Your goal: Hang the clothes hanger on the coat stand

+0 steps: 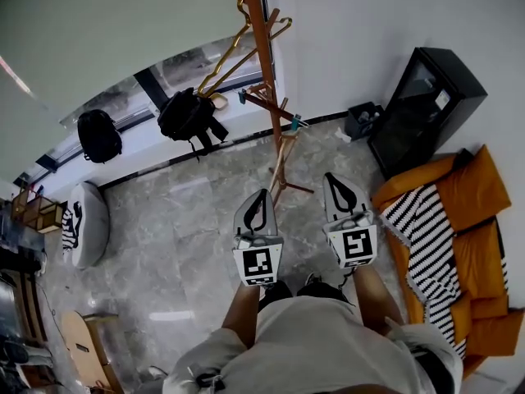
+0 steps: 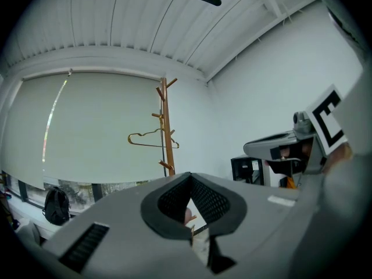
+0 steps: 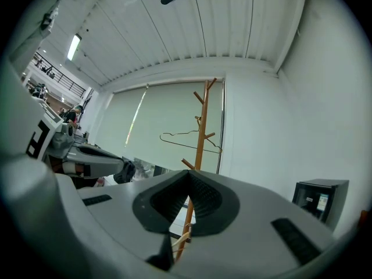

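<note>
The wooden coat stand (image 1: 261, 64) rises ahead of me near the wall corner. A gold wire clothes hanger (image 1: 220, 66) hangs from one of its upper pegs, apart from both grippers. My left gripper (image 1: 263, 193) and right gripper (image 1: 332, 177) are held side by side in front of me, pointing at the stand's base, both shut and empty. The left gripper view shows the stand (image 2: 167, 129) and the hanger (image 2: 152, 139) beyond shut jaws. In the right gripper view the stand (image 3: 200, 132) and hanger (image 3: 189, 141) are also ahead.
A black backpack (image 1: 189, 115) sits by the window left of the stand, another (image 1: 98, 135) farther left. A black cabinet (image 1: 422, 105) stands at the right wall, above an orange sofa (image 1: 472, 195) with a striped blanket (image 1: 426, 236). A white beanbag (image 1: 82, 222) lies left.
</note>
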A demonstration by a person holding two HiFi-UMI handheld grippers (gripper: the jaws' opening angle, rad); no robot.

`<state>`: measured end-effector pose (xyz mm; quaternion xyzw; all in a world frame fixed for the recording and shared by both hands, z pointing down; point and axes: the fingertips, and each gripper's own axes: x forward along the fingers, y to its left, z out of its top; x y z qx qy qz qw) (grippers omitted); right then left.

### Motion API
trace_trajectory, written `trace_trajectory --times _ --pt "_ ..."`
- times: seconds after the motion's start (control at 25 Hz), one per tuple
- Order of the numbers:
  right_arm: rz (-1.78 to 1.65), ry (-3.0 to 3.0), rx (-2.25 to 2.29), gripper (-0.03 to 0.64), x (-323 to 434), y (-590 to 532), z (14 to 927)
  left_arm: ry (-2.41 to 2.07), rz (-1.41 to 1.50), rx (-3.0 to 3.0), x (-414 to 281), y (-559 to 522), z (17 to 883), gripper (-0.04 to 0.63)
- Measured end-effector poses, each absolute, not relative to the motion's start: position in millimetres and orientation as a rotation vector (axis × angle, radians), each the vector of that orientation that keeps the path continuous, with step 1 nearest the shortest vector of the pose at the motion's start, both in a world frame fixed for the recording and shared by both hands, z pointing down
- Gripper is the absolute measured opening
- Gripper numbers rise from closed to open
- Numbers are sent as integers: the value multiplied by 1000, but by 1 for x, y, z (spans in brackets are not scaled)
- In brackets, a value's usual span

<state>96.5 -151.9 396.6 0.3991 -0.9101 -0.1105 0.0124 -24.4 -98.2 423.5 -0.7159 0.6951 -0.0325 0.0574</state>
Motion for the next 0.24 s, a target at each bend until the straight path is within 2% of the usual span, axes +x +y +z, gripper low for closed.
trace_trajectory --times 0.24 --pt "-351 -2846 1227 5 97 -150 394 2118 -49 -2213 -19 -99 425 9"
